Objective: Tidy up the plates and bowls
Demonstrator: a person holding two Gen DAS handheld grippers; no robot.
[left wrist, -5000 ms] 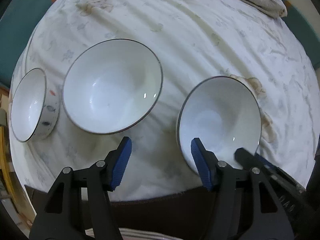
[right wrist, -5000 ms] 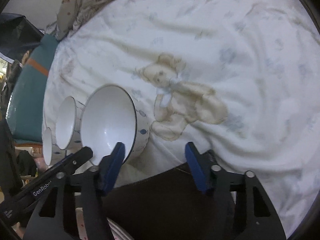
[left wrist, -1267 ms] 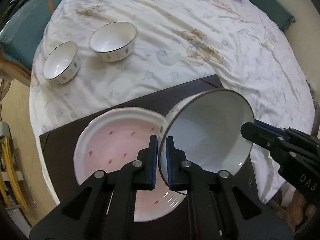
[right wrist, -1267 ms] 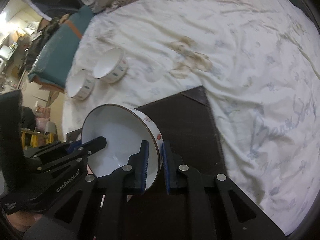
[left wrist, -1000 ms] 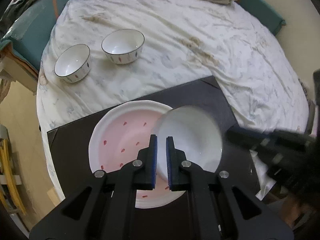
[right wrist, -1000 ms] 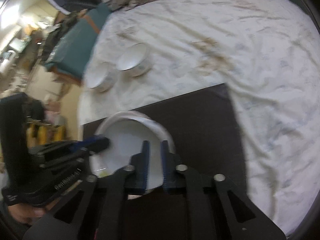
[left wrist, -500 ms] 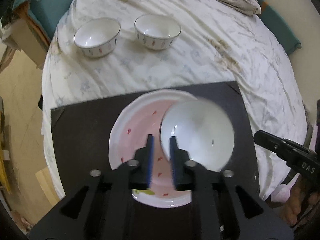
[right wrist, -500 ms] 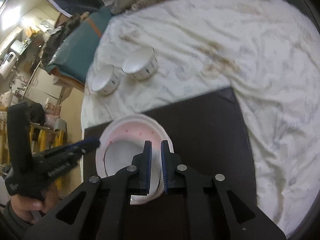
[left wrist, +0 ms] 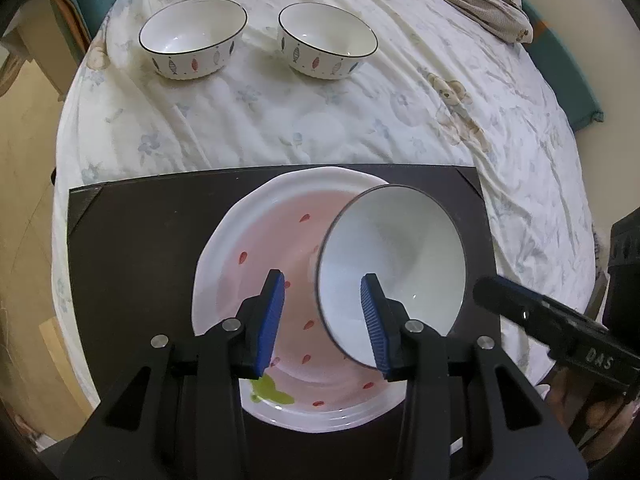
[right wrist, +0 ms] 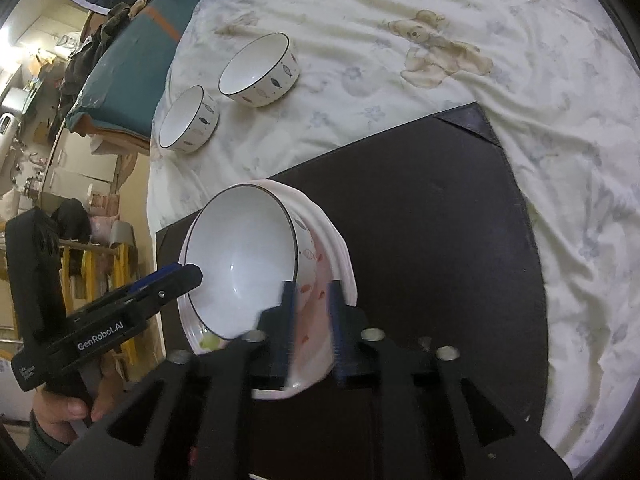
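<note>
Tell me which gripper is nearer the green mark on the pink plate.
Left. The left gripper hangs just above the green mark, one pad almost over it; the right gripper sits across the plate.

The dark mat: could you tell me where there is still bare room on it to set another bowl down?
The dark mat is bare on the strip between the pink plate and the bedsheet, and on the narrower strip beyond the plate's other side. The plate itself is crowded by the bowl and both grippers.
</note>
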